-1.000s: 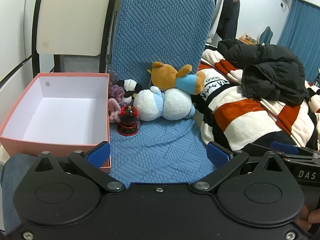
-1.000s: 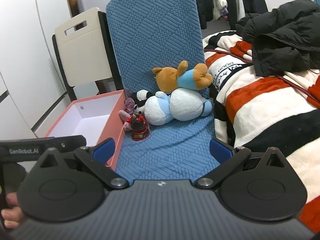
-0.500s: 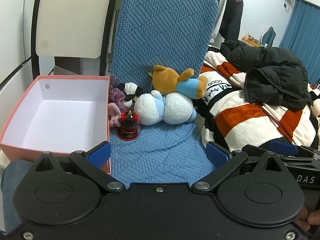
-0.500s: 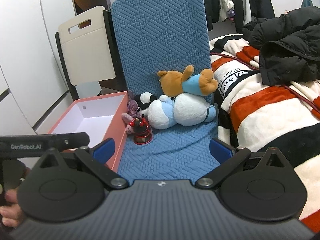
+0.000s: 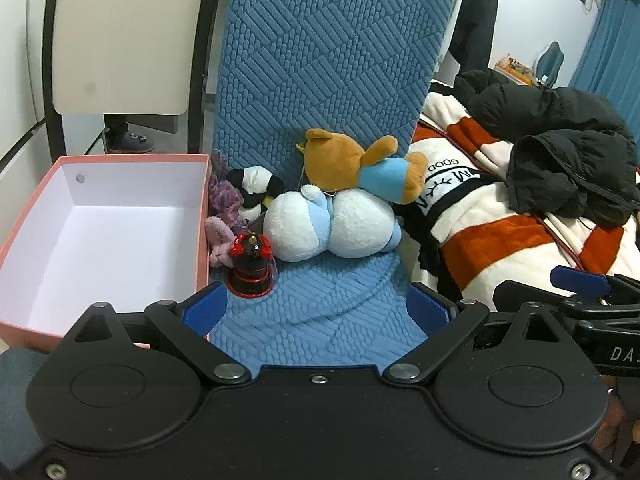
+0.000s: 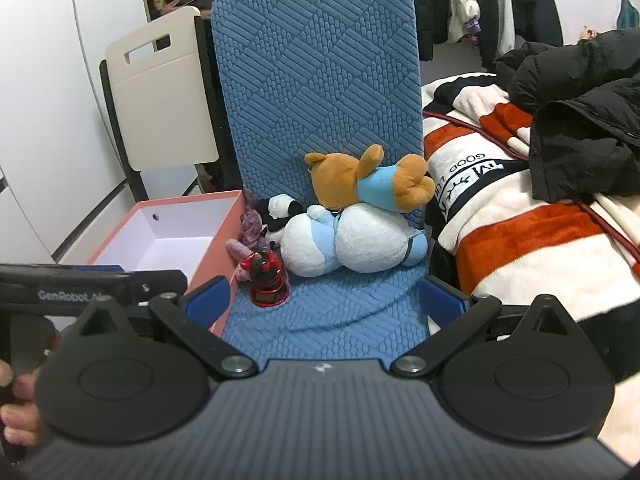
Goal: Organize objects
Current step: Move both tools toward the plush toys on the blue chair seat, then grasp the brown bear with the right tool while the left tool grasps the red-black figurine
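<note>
A pile of toys lies on a blue textured chair (image 5: 320,320): a brown plush with a blue shirt (image 5: 360,168) on top of a white and light-blue plush (image 5: 332,228), a small panda (image 5: 252,188), a purple and pink plush (image 5: 224,216), and a red and black figure (image 5: 252,264). The same pile shows in the right wrist view, with the brown plush (image 6: 360,180) and the figure (image 6: 268,280). An empty pink box with a white inside (image 5: 100,240) stands left of the chair. My left gripper (image 5: 318,308) and right gripper (image 6: 326,300) are open and empty, short of the toys.
A striped orange, white and black blanket (image 5: 500,232) with a black jacket (image 5: 560,148) on it lies to the right. A cream chair back (image 5: 120,40) stands behind the box. Clothes hang at the far back (image 6: 480,0).
Both grippers have moved forward and a little lower toward the toys, which now look larger. Both stay open. Nothing on the chair has moved.
</note>
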Available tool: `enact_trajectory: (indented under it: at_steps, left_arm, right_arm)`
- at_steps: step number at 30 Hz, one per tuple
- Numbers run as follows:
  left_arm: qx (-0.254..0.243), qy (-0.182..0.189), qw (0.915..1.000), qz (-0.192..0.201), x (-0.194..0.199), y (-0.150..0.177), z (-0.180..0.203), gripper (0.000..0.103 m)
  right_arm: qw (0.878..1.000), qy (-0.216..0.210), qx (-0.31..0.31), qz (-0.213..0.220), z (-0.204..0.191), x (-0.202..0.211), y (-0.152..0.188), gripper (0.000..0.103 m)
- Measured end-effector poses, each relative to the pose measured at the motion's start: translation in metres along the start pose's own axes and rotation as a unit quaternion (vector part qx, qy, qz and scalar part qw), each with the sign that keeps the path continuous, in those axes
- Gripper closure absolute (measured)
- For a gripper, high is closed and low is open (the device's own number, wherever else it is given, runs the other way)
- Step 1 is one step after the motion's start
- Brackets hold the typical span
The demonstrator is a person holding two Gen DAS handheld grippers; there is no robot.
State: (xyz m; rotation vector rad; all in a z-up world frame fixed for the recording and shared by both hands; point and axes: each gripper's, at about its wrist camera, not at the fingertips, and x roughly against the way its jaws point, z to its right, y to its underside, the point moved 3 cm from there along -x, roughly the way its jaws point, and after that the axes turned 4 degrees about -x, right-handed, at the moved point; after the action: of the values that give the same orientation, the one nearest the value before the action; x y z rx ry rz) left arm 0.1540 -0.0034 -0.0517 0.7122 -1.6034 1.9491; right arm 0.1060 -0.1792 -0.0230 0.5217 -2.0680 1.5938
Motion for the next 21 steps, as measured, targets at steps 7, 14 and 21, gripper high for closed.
enact_trajectory:
  at_steps: [7,14,21]
  left_arm:
    - [0.004,-0.019,0.9997,-0.013,-0.041,-0.016,0.0,0.007]
    - [0.015,-0.032,0.9988,-0.034,-0.088,-0.025,-0.006,0.007]
    - [0.026,-0.049,0.9969,-0.057,-0.143,-0.03,-0.019,0.011]
  right_arm:
    - [1.0,-0.006,0.019,-0.019,0.012,-0.032,-0.023,0.0]
    - [0.997,-0.021,0.073,-0.031,0.016,-0.073,-0.047,0.0]
    - [0.99,-0.023,0.133,-0.047,0.025,-0.125,-0.072,0.0]
